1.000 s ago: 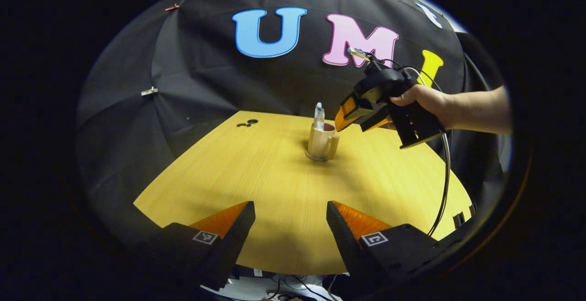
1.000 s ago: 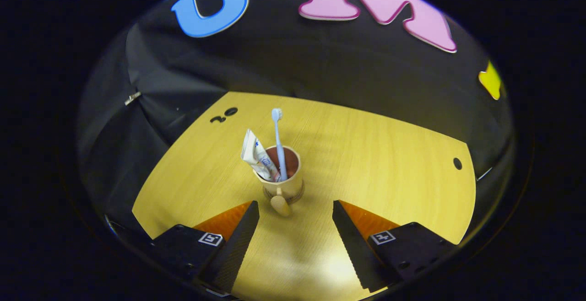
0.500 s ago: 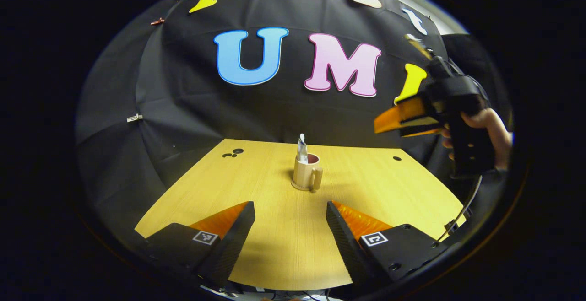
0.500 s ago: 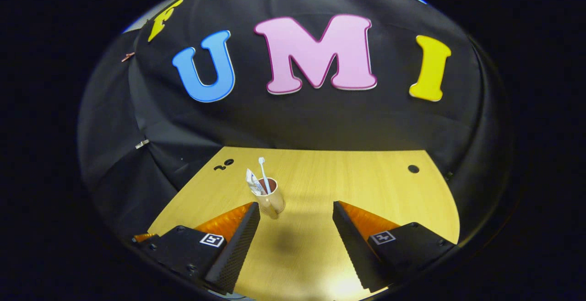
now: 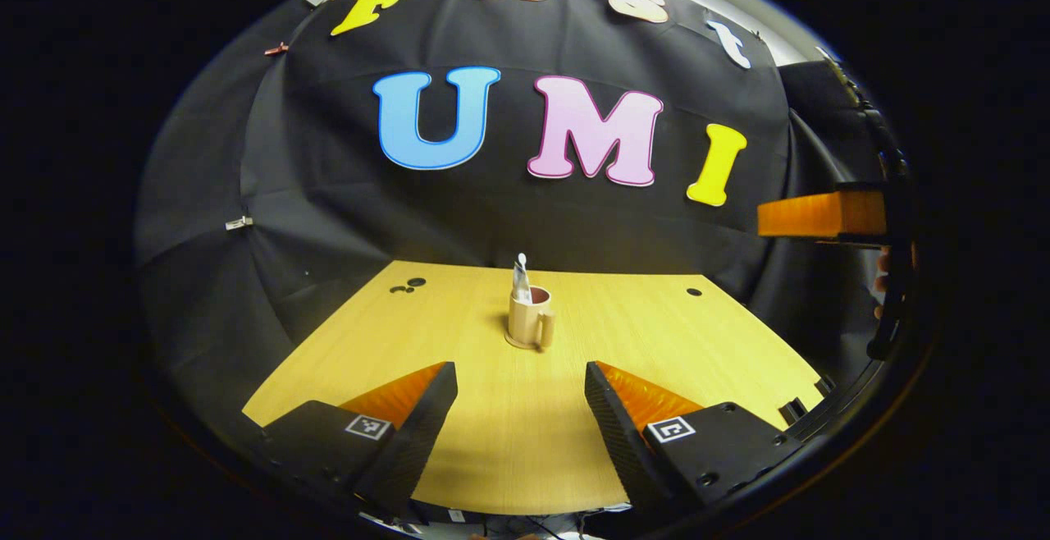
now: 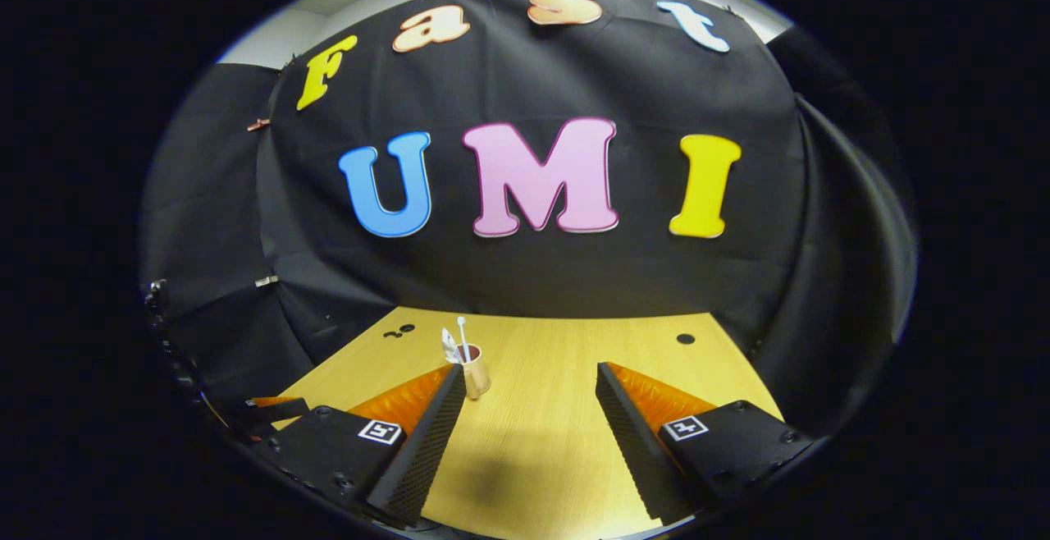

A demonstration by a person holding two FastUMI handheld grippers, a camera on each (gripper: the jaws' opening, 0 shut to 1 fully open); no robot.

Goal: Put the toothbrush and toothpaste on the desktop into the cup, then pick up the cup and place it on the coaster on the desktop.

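Observation:
A beige cup [image 5: 526, 317] with a side handle stands upright mid-table, seemingly on a thin round coaster [image 5: 515, 344]. A toothpaste tube [image 5: 520, 279] pokes out of it. In the right gripper view the cup [image 6: 475, 372] holds the toothpaste tube [image 6: 449, 347] and a white toothbrush [image 6: 462, 333]. My left gripper [image 5: 518, 372] is open, well back from the cup, with nothing between its fingers. My right gripper [image 6: 531, 369] is open too, high and far back, the cup just beside its left finger. The right gripper [image 5: 820, 216] also hovers at the far right of the left gripper view.
The wooden table [image 5: 697, 343] carries a small round hole [image 5: 694, 291] at the back right and a cluster of dark holes [image 5: 406, 286] at the back left. Black cloth walls close it in behind and at both sides. Part of the left gripper [image 6: 271, 405] sits low left.
Both grippers have pulled back and up from the cup, which looks smaller now. The right gripper has swung from beside the cup to the far right edge of the left gripper view.

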